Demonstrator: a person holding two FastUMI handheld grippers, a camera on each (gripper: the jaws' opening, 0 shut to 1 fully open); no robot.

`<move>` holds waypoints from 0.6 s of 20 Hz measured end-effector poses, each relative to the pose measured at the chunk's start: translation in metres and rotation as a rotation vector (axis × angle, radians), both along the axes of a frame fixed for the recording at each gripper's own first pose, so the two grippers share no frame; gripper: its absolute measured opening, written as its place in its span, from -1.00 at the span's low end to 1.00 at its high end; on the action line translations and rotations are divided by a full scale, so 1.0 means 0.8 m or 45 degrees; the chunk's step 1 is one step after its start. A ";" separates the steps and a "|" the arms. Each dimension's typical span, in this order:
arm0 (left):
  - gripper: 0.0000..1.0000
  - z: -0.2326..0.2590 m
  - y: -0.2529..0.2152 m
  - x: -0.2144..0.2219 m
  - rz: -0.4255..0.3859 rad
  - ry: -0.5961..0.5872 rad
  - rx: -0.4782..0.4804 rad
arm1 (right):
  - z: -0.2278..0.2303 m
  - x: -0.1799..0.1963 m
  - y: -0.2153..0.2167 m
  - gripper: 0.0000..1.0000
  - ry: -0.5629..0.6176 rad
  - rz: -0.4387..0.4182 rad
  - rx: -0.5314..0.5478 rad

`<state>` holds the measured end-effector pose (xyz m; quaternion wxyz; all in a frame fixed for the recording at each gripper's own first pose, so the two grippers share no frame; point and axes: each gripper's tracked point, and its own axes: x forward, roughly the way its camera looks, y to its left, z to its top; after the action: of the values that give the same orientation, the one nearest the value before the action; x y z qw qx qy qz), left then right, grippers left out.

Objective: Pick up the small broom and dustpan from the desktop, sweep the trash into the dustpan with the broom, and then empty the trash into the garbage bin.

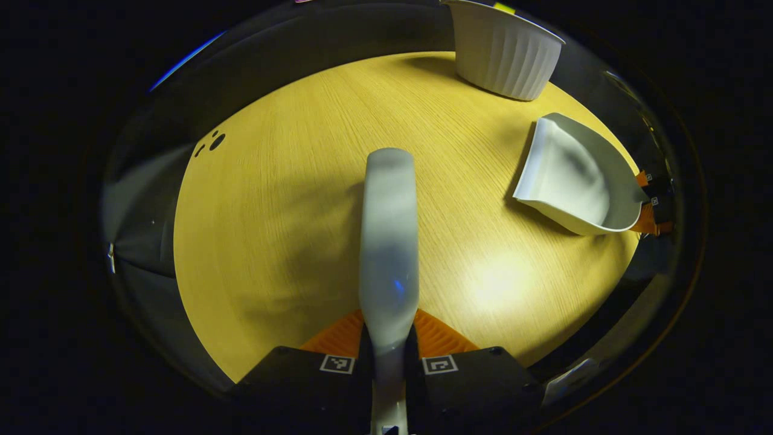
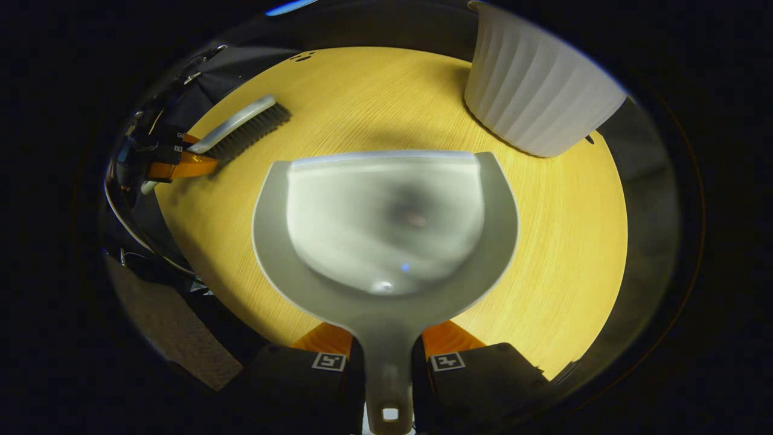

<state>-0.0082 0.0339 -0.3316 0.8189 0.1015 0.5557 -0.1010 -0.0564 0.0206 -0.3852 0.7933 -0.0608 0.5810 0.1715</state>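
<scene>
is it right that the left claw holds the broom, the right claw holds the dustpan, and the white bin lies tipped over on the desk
Not quite: the bin stands upright on the desk, as the right gripper view shows. The rest holds: the left claw holds the broom and the right claw holds the dustpan.
</scene>
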 end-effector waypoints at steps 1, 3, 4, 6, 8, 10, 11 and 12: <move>-0.48 0.001 -0.001 0.000 -0.002 0.001 0.001 | -0.002 -0.001 0.002 -0.24 -0.001 -0.001 -0.001; -0.46 -0.001 0.000 -0.001 -0.006 -0.004 0.003 | -0.010 -0.001 0.002 -0.33 0.005 0.008 -0.009; -0.45 -0.002 0.001 -0.001 -0.011 -0.006 0.008 | -0.010 -0.003 0.002 -0.27 0.005 0.017 -0.015; -0.43 -0.002 0.002 0.001 -0.024 -0.002 0.021 | -0.012 -0.003 0.003 -0.26 0.001 0.016 -0.009; -0.44 -0.002 0.004 0.002 -0.037 0.003 0.027 | -0.011 -0.010 0.005 -0.31 0.032 0.014 0.004; -0.39 0.004 0.006 0.001 -0.046 -0.013 0.042 | -0.006 -0.008 0.003 -0.14 0.034 0.005 0.016; -0.41 0.006 0.005 0.000 -0.050 -0.019 0.051 | -0.002 -0.008 0.002 -0.17 0.041 0.002 0.022; -0.41 0.009 0.005 -0.001 -0.055 -0.024 0.063 | 0.003 -0.010 0.001 -0.19 0.043 0.000 0.028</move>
<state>-0.0093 0.0379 -0.3246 0.8190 0.1346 0.5480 -0.1041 -0.0642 0.0215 -0.3826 0.7841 -0.0493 0.5923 0.1789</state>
